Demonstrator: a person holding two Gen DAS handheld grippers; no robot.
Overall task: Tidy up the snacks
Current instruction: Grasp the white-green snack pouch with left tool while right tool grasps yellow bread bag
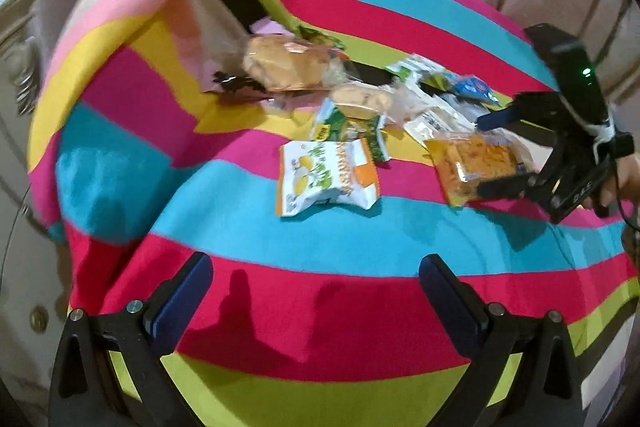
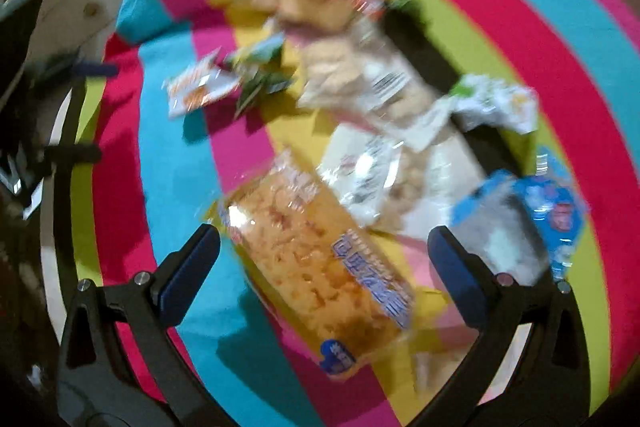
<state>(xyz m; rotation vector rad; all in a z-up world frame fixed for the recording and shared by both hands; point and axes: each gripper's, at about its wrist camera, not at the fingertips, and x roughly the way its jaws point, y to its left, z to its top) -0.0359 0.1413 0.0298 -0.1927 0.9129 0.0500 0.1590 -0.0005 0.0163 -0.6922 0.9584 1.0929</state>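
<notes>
Barely started: snacks lie jumbled on the striped cloth. Right hand-held gripper gapes around an orange cracker pack; left hand-held gripper released, empty.

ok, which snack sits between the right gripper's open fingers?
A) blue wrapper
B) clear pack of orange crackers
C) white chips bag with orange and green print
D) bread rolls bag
B: in the right wrist view the orange cracker pack lies between the spread fingers of the right gripper; the left wrist view shows the same pack framed by that gripper, jaws not closed on it.
</notes>
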